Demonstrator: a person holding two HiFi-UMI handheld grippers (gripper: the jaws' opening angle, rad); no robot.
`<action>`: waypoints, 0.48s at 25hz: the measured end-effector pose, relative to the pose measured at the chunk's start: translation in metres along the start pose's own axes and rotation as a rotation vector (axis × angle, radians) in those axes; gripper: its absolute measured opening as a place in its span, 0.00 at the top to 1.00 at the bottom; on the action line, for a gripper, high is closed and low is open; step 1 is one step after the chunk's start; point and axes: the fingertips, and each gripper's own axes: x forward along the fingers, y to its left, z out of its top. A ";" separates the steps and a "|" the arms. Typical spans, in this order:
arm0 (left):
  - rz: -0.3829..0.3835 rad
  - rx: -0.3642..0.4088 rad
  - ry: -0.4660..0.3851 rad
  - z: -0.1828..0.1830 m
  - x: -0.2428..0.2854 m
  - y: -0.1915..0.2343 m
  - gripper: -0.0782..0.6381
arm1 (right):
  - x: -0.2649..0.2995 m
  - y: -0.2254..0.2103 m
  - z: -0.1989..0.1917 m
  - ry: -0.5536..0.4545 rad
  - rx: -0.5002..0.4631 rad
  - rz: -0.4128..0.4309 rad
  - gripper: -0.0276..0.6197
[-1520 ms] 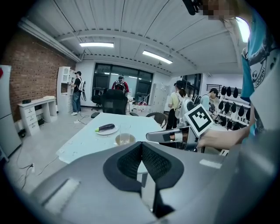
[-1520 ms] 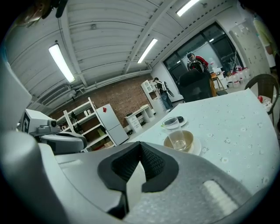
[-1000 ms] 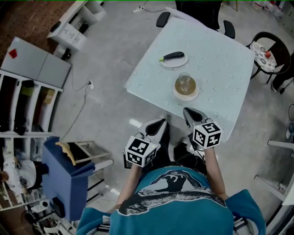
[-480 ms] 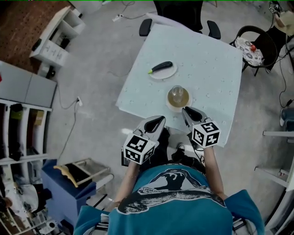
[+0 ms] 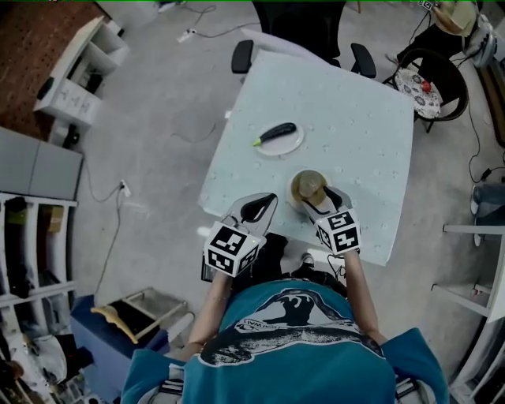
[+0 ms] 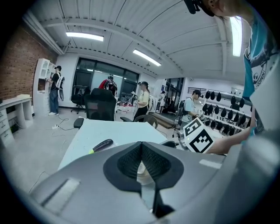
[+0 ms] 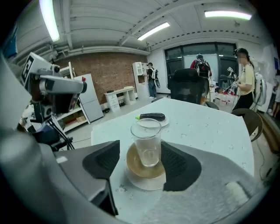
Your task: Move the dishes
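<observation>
We have stepped closer to the tabletop [image 5: 359, 118] than a second ago, and both tools have come forward with us. The jaws of the right hand-held gripper [image 5: 322, 199] have just been opening. They now stand wide, with the glass between them.

Nearest to us, the left hand-held gripper [image 5: 260, 207] hovers at the near edge of the tabletop. Its jaws are pressed together with nothing between them, as the left gripper view [image 6: 141, 148] shows.

Just beside it, the right hand-held gripper [image 7: 141, 162] reaches over the near edge and tilts downward. Its two dark pads stand on either side of a clear, empty glass [image 7: 146, 141], and neither appears to press on it. The glass stands upright on a tan dish [image 7: 133, 168], which rests on a white plate [image 7: 142, 186]. From the head view this stack [image 5: 297, 186] sits close to the near edge of the tabletop.

Farther out, near the left side of the tabletop, a second white plate [image 5: 289, 147] carries a dark aubergine [image 5: 276, 132] lying on its side. Beyond the far edge stands a dark chair [image 5: 304, 24].

We judge the task to be at its very start. Both sets of dishes are still on the tabletop and nothing is lifted. The near stack seems to be the first target, so closing on it, carrying it, and then moving the far plate are all left to do.
</observation>
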 end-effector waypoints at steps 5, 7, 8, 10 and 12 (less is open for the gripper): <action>-0.033 0.013 0.000 0.006 0.006 0.016 0.87 | 0.017 -0.008 -0.002 0.026 0.037 -0.049 0.47; -0.042 0.015 0.002 0.008 0.006 0.022 0.87 | 0.024 -0.011 -0.001 0.024 0.074 -0.062 0.46; -0.045 0.014 0.000 0.009 0.006 0.025 0.87 | 0.027 -0.012 0.000 0.024 0.089 -0.069 0.46; -0.048 0.009 -0.006 0.011 0.004 0.033 0.87 | 0.034 -0.015 0.000 0.030 0.115 -0.082 0.46; -0.046 0.004 -0.010 0.012 0.001 0.042 0.87 | 0.040 -0.017 -0.002 0.041 0.140 -0.093 0.46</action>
